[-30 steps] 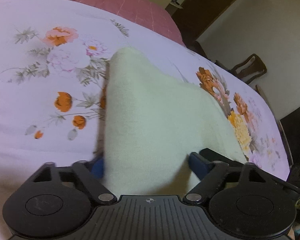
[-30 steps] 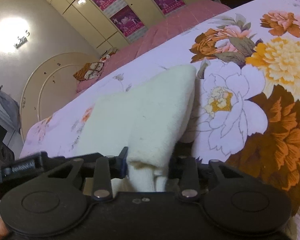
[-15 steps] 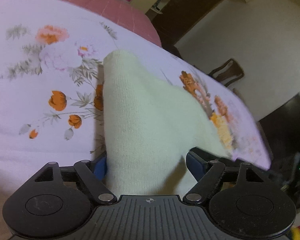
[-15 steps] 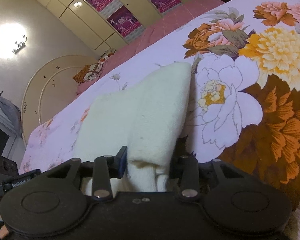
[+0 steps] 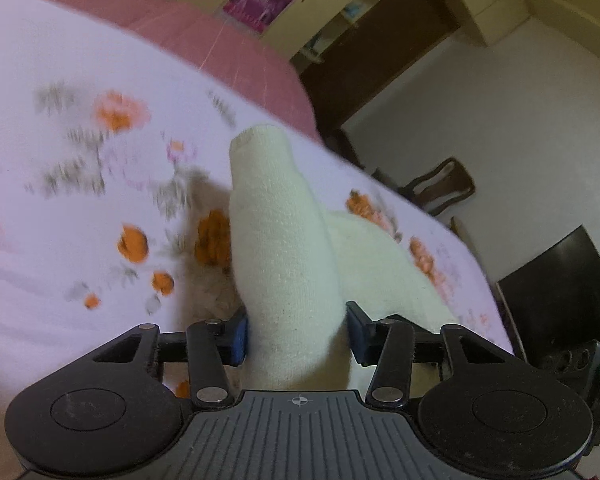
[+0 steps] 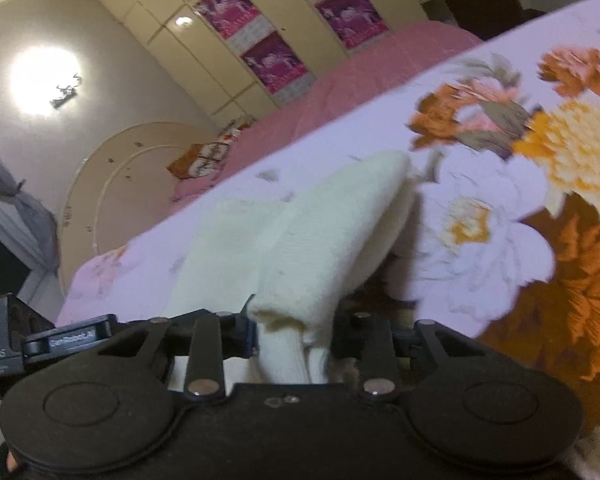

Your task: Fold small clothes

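Two grippers, one pale cream knit garment (image 5: 288, 264), each gripping a near corner and lifting it off the flowered bedspread (image 5: 60, 240), presumably so the near edge can swing over the far part for a fold. Left gripper (image 5: 296, 334): jaws just been closing, now narrowed onto a bunched-up tube of the knit, blue pads touching the cloth on both sides, so holding it. Makes sense to pinch it gathered like that, a thick roll being less likely to slip than a single layer. Right gripper (image 6: 294, 330): jaws narrow, clamped on a folded wad of the same garment (image 6: 324, 248), cloth edge spilling out just behind the pads. Far end of the garment resting on the bed, near end raised and tented between the two grips. Both held at matching height by the look of it, probably to keep the edge straight. Background blurry, pink quilt (image 6: 340, 92) and wardrobe (image 6: 260, 32) beyond
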The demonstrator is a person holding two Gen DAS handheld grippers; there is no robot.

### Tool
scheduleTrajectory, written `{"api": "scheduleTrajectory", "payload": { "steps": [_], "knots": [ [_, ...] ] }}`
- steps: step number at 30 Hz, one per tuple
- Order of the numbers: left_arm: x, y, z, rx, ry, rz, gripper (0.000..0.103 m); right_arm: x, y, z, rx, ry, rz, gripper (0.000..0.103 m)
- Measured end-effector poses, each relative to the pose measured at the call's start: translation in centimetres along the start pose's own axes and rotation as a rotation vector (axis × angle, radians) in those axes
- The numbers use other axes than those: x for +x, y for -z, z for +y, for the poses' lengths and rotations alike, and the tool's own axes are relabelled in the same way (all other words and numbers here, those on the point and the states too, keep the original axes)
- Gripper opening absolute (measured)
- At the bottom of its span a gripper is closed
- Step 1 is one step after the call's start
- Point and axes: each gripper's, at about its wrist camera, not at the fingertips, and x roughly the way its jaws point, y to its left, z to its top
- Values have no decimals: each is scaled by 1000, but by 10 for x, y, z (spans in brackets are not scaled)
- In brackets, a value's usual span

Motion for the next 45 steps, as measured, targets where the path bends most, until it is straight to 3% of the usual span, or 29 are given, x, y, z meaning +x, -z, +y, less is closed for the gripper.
{"api": "scheduleTrajectory", "payload": {
  "steps": [9, 17, 24, 27, 29, 31, 33, 36, 40, 45],
  "knots": [
    [-112, -24, 44, 14, -90, -100, 48, 28, 8, 94, -58, -136, 21, 31],
    [-198, -50, 128, 19, -201, -143, 48, 94, 46, 188, -71, -208, 61, 31],
    [-212, -61, 203, -10, -223, -135, 48, 151, 71, 231, -73, -176, 90, 31],
    [-201, -52, 233, -16, -278, -104, 49, 168, 77, 228, -93, -122, 108, 31],
    [-193, -47, 251, -66, -262, -96, 57, 180, 82, 221, -80, -56, 127, 33],
    [-193, -45, 255, -65, -249, -102, 62, 181, 84, 207, -50, -10, 123, 38],
    [-191, -48, 248, -30, -275, -94, 64, 175, 85, 204, -47, 27, 98, 50],
    [-201, -50, 238, -31, -292, -101, 65, 159, 82, 212, -61, 60, 79, 45],
    [-222, -29, 223, 10, -315, -93, 85, 132, 97, 228, -103, 64, 101, 44],
    [-228, 9, 217, 74, -345, -26, 85, 114, 134, 229, -96, 95, 180, 46]
  ]
}}
